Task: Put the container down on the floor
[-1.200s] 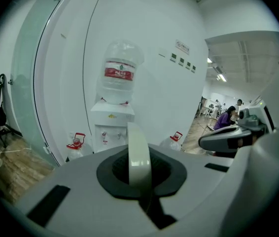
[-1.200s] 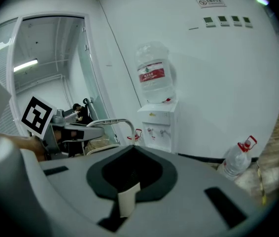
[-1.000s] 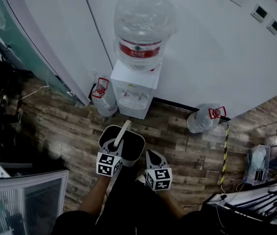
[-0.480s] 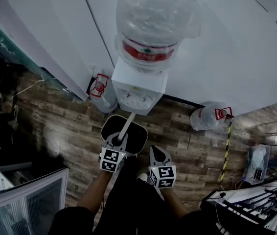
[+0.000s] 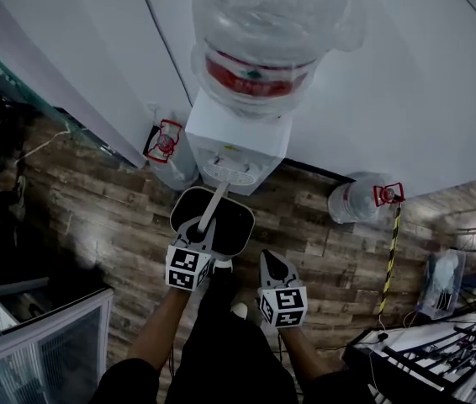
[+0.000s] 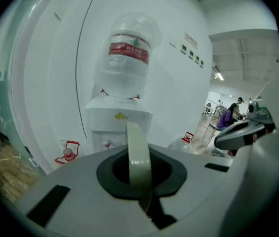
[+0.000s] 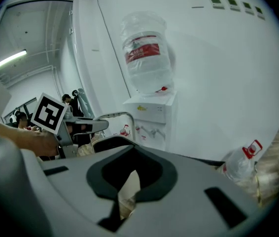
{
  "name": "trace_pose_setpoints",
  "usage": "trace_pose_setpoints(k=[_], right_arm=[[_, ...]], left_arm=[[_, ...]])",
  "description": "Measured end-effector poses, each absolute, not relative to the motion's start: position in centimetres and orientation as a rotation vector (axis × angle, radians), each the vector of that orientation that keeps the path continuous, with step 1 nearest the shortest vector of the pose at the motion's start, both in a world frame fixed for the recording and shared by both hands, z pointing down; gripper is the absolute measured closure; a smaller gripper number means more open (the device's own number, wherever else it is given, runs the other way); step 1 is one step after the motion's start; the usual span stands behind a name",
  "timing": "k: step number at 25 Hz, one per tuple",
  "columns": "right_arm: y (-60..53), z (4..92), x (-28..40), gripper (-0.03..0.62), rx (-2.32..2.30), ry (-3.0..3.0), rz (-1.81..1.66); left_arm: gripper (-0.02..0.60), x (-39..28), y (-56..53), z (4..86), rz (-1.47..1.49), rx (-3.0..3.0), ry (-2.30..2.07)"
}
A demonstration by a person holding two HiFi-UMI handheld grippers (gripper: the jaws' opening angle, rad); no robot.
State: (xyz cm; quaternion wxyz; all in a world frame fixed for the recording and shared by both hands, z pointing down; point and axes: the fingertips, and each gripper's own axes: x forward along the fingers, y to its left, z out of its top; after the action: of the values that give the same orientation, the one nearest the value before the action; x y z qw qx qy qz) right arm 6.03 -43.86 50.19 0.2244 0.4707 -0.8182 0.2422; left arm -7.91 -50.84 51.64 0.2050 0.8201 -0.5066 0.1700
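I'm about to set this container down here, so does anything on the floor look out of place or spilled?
One water jug lies on its side by the wall, right of the dispenser, with its red-handled neck pointing right. No spill shows on the floor.

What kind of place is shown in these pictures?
Probably an office, at its drinking-water corner: a water dispenser stands against a white wall, spare water bottles sit on the wood-pattern floor, and people sit in the background.

Head view overhead, gripper views forward, sharing dispenser
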Motion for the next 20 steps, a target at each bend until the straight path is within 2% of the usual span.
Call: trace_pose_setpoints(k=[5,20], right_arm=[[-43.6,52.4,6.5,0.583,1.285,-2.294,0.664],[-47.0,66.5,6.7,0.583,1.259,-2.397,0.644]], left_arm=[[0.569,-7.2,-51.0,53.7,0.487,2.307,-1.421],[0.569,-7.9,-53.5,64.4,0.346,2.322,-1.494]])
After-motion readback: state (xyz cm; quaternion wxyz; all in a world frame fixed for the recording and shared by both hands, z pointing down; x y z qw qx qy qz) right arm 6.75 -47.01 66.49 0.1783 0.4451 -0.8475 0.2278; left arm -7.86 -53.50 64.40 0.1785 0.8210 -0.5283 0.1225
